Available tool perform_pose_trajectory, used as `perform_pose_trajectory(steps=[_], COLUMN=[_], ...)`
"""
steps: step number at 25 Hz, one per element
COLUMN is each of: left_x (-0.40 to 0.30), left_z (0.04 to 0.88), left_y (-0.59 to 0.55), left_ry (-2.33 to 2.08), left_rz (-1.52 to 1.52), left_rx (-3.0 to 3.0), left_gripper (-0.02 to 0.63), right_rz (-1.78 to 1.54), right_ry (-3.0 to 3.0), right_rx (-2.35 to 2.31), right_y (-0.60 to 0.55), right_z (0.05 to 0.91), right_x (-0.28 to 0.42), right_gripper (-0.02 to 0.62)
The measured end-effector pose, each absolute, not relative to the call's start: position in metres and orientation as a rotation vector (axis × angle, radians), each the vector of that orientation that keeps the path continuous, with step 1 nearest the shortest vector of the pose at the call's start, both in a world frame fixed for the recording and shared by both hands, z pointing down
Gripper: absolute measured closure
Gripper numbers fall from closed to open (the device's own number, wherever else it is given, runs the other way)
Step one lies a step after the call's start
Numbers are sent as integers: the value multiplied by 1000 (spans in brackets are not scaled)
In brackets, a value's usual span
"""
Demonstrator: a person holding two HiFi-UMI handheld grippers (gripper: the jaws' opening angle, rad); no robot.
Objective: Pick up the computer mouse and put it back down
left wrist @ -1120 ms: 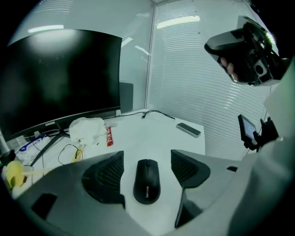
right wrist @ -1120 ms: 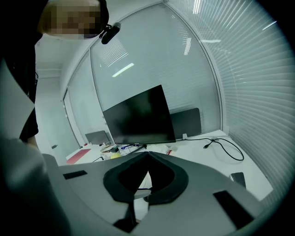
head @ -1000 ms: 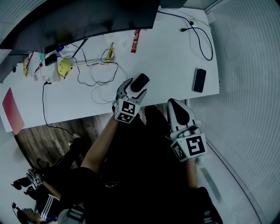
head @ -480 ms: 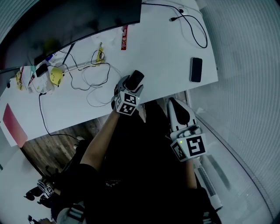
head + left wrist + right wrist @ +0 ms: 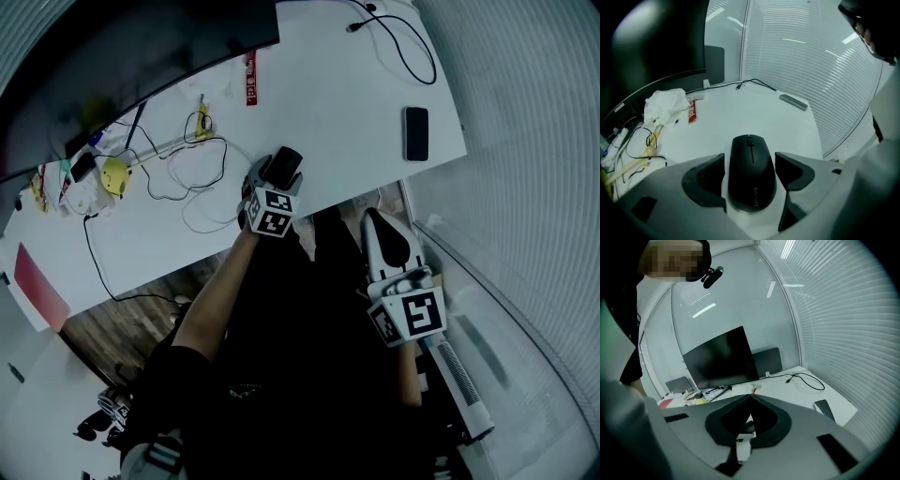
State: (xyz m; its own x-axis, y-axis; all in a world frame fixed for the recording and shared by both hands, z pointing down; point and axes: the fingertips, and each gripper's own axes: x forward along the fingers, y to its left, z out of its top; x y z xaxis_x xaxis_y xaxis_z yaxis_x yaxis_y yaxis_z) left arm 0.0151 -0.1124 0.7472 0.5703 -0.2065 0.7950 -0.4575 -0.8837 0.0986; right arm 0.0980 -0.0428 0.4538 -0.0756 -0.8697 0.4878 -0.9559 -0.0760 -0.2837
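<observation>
- Left gripper [image 5: 274,184]: I am holding it low over the white tabletop [image 5: 356,103], with its jaws parted just wider than the thing between them. A thin strip of white is showing on each side, so I am reading them as bracketing, not yet clamping.
- Black matte wireless computer mouse [image 5: 751,168]: it is lying flat on the tabletop near the front edge, between the left jaws, with its scroll wheel pointing away from me.
- Change: a second ago the mouse was lying ahead of the jaw tips. Now the jaws are reaching along its flanks, so the approach is looking finished.
- Meaning for the task: I am judging the pick-up as about to start. The squeeze, the lift and the set-down are all still waiting.
- Right gripper [image 5: 380,225]: I am keeping it off the table, over my lap, with its jaws closed tip to tip and nothing in them. It is hanging where it hung in the earlier views.
- Black slab phone [image 5: 415,133]: it is lying well apart from the mouse, towards the table's right end.
- Loose black cable [image 5: 398,47]: it is looping at the far right corner.
- Red printed packet [image 5: 250,80]: it is lying beside the dark curved monitor [image 5: 141,47].
- Crumpled white tissue [image 5: 665,105]: it is sitting among tangled leads to the left.
</observation>
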Motion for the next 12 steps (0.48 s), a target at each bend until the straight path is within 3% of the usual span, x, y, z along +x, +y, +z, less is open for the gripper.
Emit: perform_pose_trajectory(steps=[12], left_x=[18], left_z=[753], left_y=[-112], left_ry=[-552], left_rz=[1316], left_rx=[2470], left_gripper=[288], right_rz=[856], right_ry=[-1997], right_rx=[2090], right_y=[-31], right_z=[454], right_x=[100], right_gripper=[596])
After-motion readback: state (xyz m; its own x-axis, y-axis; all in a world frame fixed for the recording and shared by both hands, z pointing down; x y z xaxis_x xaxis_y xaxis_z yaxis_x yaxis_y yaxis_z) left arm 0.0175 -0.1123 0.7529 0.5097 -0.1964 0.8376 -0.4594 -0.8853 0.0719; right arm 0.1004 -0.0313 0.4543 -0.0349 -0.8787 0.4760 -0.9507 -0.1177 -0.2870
